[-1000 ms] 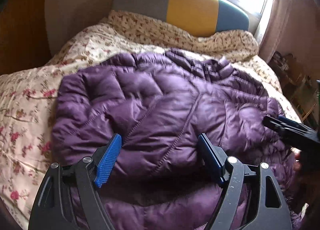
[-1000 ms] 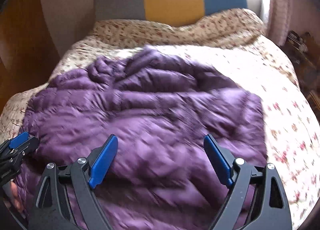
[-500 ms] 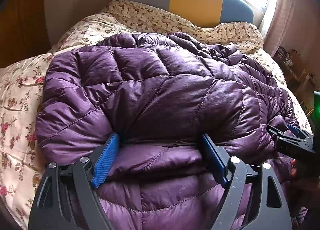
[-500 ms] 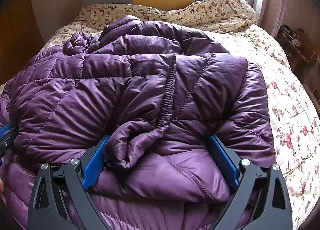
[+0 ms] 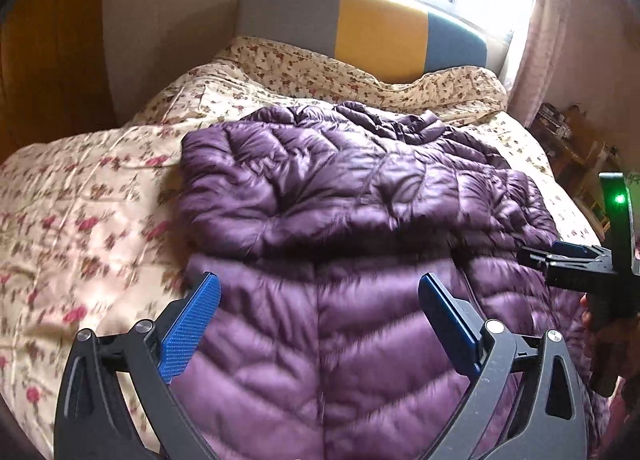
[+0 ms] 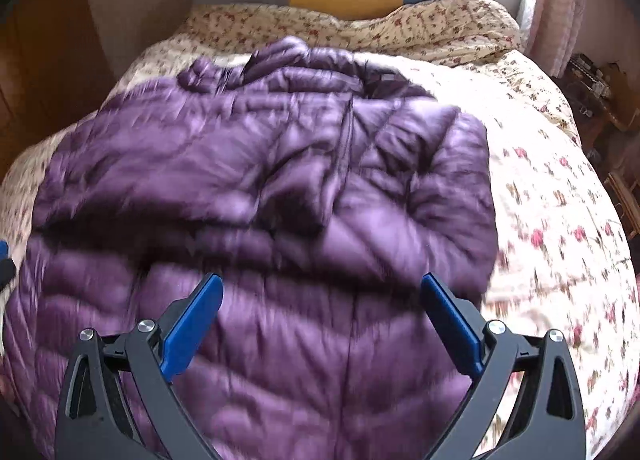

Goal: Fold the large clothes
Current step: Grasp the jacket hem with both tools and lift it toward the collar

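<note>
Jacket (image 5: 360, 220) on the quilt (image 5: 80, 220), headboard (image 5: 360, 32) behind, right gripper (image 5: 568, 264) at its right

Left gripper (image 5: 319, 290): black plastic frame w/ two arms that are branching into triangular cut-outs; silver round screws are sitting on top of each arm, two per side. Blue pads (image 5: 191, 334) are lining the inner faces of the jaws, w/ a fine ribbed texture showing on the left one. Right gripper (image 6: 322, 290): same build, black frame, silver screws, blue pads (image 6: 192, 330). In the left wrist view the right gripper is also showing at the right edge: black body, blue tip, upright black piece w/ a green light glowing. Bit of skin is showing just below it, blurred.
</note>
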A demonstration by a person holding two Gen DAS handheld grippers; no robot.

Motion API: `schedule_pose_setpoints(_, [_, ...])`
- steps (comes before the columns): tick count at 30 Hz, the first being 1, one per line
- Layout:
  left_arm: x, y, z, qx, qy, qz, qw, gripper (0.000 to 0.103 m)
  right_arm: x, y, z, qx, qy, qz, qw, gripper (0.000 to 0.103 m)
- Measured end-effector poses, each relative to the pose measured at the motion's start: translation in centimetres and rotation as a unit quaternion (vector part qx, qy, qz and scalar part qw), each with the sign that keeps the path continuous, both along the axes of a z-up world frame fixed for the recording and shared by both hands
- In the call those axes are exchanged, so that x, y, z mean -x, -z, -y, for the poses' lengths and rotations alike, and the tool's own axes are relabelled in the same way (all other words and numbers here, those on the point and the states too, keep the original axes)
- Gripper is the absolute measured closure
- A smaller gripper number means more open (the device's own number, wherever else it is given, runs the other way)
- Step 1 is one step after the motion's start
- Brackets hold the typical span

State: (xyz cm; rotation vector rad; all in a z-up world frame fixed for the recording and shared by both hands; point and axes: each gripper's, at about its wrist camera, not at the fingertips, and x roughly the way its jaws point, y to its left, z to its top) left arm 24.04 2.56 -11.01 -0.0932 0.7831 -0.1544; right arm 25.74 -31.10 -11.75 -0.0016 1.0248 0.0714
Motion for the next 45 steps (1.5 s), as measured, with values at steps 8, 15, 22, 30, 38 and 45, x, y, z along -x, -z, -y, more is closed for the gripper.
schedule_pose_setpoints(8, [5.0,1.0,-2.4,-0.003,-0.001,-0.004,1.0000,0.004,5.4,0.9,1.7,0.011,0.000,-0.024,1.000,0.004])
schedule_pose_setpoints(15, [8.5,1.5,-4.2,0.005,-0.003,-0.007,1.0000,0.004,9.6,0.8,3.7,0.011,0.007,-0.039,0.999,0.004])
schedule_pose_setpoints(22, [12.1,1.7,-6.7,0.017,-0.005,-0.018,0.9997,0.004,14.2,0.8,5.4,-0.001,0.004,-0.056,0.998,0.004])
schedule_pose_setpoints(30, [15.6,3.5,-9.3,0.076,-0.010,-0.063,0.9951,0.031,19.3,0.9,5.5,-0.038,-0.013,-0.076,0.996,0.014])
schedule_pose_setpoints(38, [18.3,4.8,-9.4,0.102,0.001,-0.078,0.9917,0.053,21.9,0.3,4.7,-0.063,-0.047,-0.082,0.994,0.055])
schedule_pose_setpoints(45, [18.6,3.9,-8.8,0.100,0.025,-0.066,0.9925,0.092,21.2,-0.9,2.2,-0.014,-0.088,-0.060,0.994,0.090])
